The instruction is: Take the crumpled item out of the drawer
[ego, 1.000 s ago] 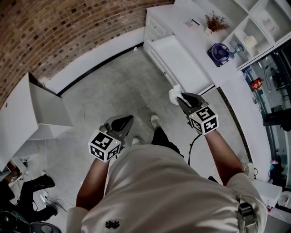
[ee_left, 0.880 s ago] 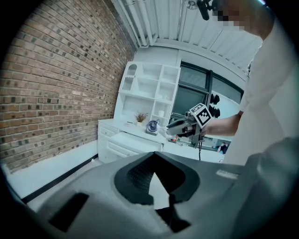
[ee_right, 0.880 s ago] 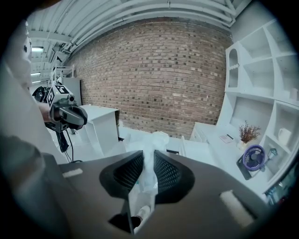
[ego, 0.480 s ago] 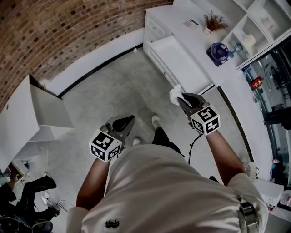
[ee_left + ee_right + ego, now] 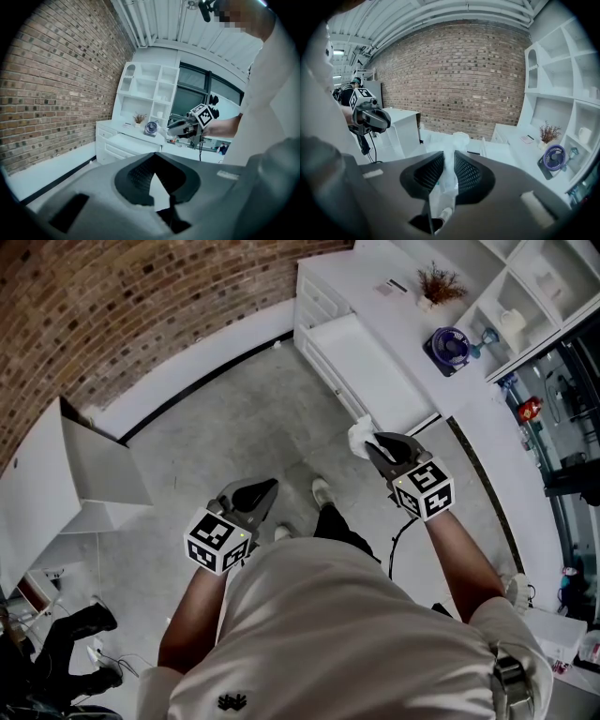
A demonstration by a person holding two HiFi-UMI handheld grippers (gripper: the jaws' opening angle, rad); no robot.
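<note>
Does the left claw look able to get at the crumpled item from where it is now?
Probably yes. Only open air lies between the left claw and the crumpled item, which the right claw grips. The left claw's jaws are together and must open first.

1. Red brick wall with a white band along its foot; grey concrete floor;
2. White sideboard below white open shelving; a small blue fan and a dried plant stand on it;
3. Another white cabinet opposite; white ribbed ceiling overhead.
</note>
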